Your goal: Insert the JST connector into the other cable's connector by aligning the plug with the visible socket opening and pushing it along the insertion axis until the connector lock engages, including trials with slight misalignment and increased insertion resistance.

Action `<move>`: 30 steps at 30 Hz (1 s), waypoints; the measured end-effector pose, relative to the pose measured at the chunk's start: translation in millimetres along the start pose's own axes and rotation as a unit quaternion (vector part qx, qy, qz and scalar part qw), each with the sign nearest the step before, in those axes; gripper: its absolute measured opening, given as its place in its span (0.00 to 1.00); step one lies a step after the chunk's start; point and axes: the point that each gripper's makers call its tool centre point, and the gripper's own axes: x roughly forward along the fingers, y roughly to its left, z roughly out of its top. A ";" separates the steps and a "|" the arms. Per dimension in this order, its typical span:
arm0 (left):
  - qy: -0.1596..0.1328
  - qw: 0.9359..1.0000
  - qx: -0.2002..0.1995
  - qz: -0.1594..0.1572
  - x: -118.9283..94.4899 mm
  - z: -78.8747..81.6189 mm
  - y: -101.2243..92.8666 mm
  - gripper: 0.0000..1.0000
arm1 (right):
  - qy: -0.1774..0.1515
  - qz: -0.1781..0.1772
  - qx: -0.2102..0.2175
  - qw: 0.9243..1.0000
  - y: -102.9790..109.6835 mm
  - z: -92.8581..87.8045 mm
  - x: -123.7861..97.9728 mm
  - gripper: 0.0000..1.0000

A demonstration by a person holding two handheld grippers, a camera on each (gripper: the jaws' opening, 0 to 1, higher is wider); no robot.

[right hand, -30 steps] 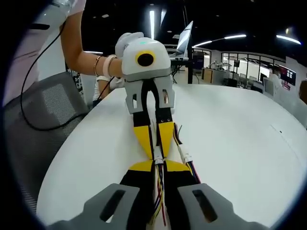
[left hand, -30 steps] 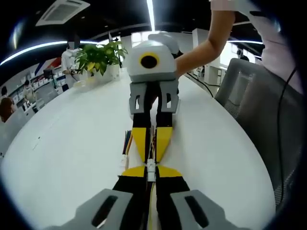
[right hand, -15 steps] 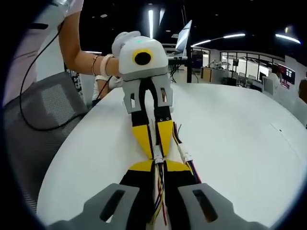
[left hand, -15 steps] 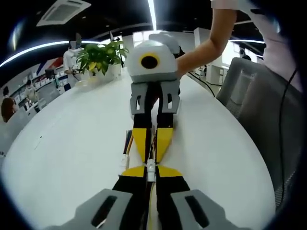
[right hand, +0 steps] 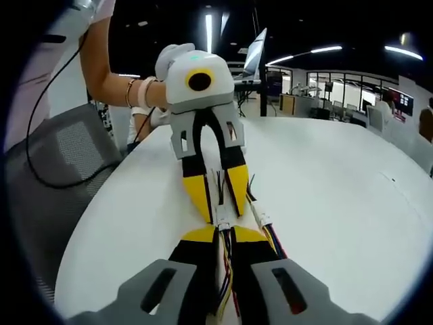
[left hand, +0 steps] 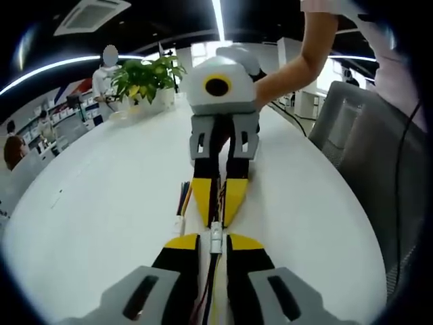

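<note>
Connectors (left hand: 215, 238) joined over white table (left hand: 101, 203); right hand-held gripper (right hand: 225, 233) pinches them, left hand-held gripper (left hand: 214, 238) spread.

My left gripper (right hand: 218, 203) has a rounded white head with a yellow ring, a grey frame with slotted cutouts below that head, and black jaws ending in yellow wedge tips. My right gripper (left hand: 220, 210) is built the same. Behind the left gripper's head I see a wrist (right hand: 139, 92) with a thin bracelet and white band.
</note>
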 end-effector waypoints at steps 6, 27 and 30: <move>-0.020 1.000 -0.015 0.007 -4.9 10.1 1.1 0.08 | 0.008 -0.005 0.000 1.000 2.4 -1.9 -4.1 0.04; -0.042 0.995 -0.071 0.062 -35.1 27.5 -11.3 0.14 | 0.005 -0.052 0.028 0.998 10.6 12.9 -21.7 0.13; -0.046 0.994 -0.075 0.068 -37.6 29.0 -16.0 0.16 | 0.002 -0.060 0.030 0.998 9.8 15.8 -23.2 0.15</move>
